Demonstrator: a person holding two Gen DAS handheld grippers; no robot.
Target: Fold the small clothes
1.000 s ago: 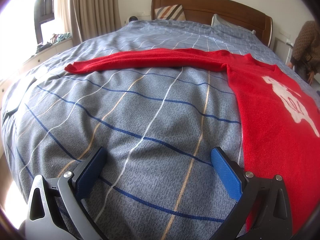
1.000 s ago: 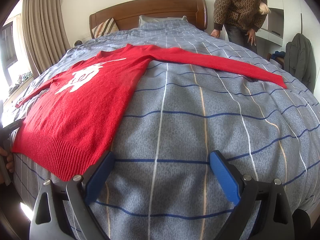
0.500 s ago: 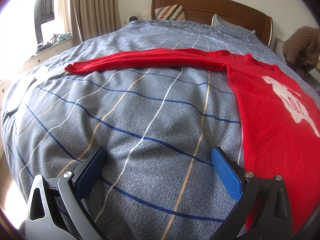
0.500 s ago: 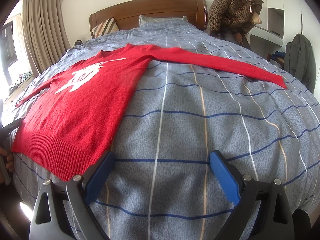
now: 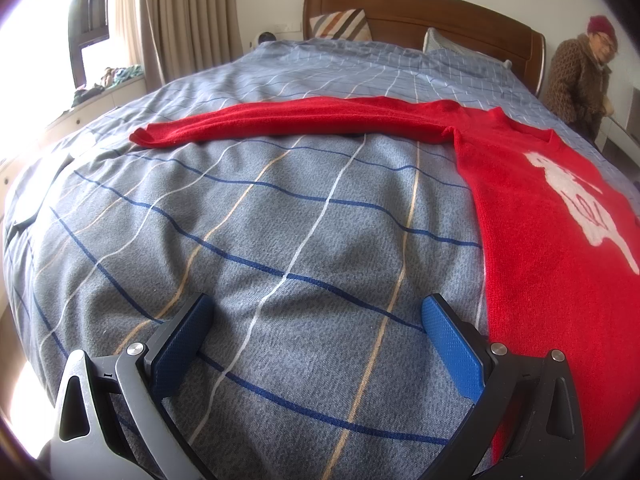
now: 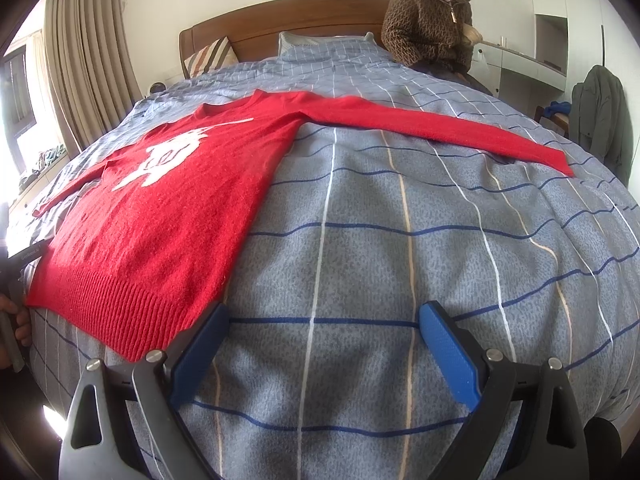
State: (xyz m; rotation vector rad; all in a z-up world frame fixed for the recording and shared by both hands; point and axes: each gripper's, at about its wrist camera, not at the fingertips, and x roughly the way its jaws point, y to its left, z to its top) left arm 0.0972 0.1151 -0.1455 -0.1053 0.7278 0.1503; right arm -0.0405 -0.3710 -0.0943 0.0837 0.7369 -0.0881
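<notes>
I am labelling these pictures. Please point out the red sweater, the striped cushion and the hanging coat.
red sweater (image 6: 168,236), right wrist view, body.
striped cushion (image 5: 340,24), left wrist view, front.
hanging coat (image 6: 600,120), right wrist view, middle.

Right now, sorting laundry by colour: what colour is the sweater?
Red sweater with a white motif; right wrist view.

Both my tongs held low, empty

My left gripper (image 5: 316,332) and right gripper (image 6: 324,340) gape wide, blue pads (image 6: 448,350) apart; my left hand (image 6: 16,322), I think, shows at the edge.

Bright daylight, blown-out window (image 5: 24,32) glare left, fisheye-warped dark edges
</notes>
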